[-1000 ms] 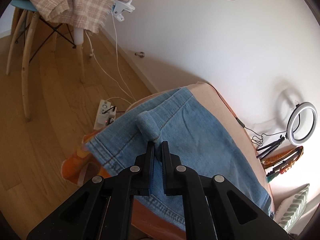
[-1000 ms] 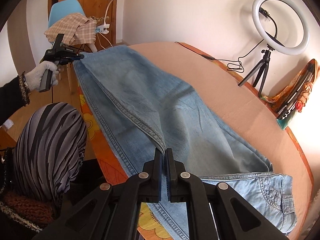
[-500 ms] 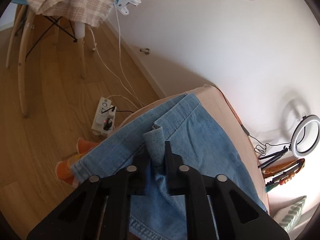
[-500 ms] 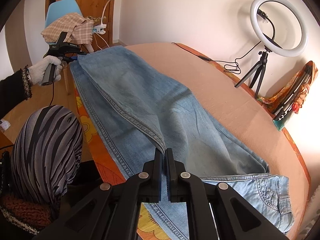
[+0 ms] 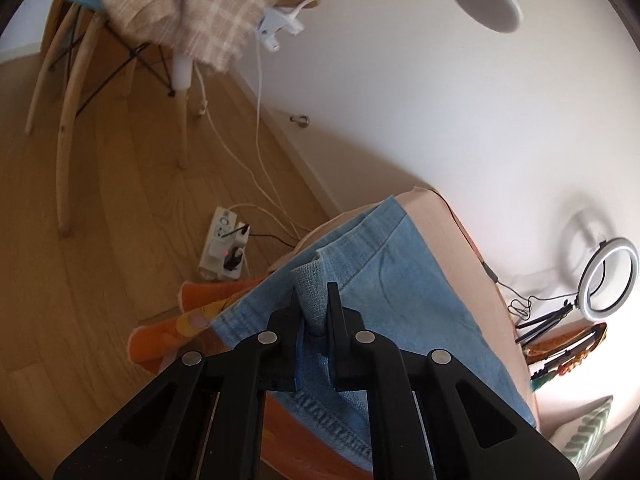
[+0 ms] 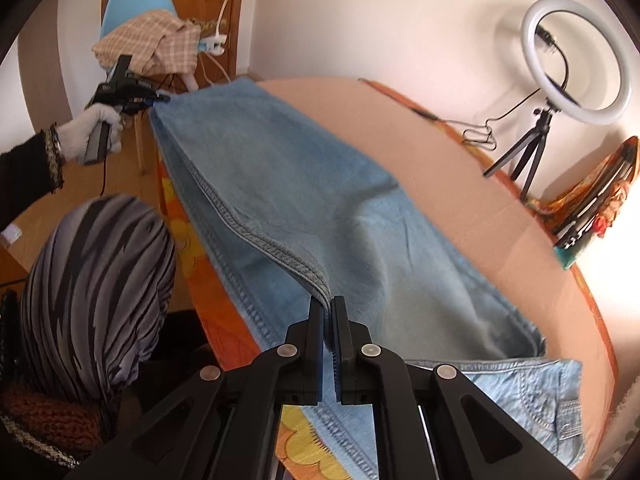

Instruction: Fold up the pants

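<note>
pinching jeans (image 6: 304, 184): left gripper (image 5: 316, 300), right gripper (image 6: 329, 312).

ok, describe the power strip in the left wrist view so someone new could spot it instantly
Start at the wooden floor left of the jeans in the left wrist view. Follow the white cables that run down from the clip lamp beside the chair. They end at the power strip: a white bar lying flat near the orange cloth, with dark plugs and a small red light.
</note>
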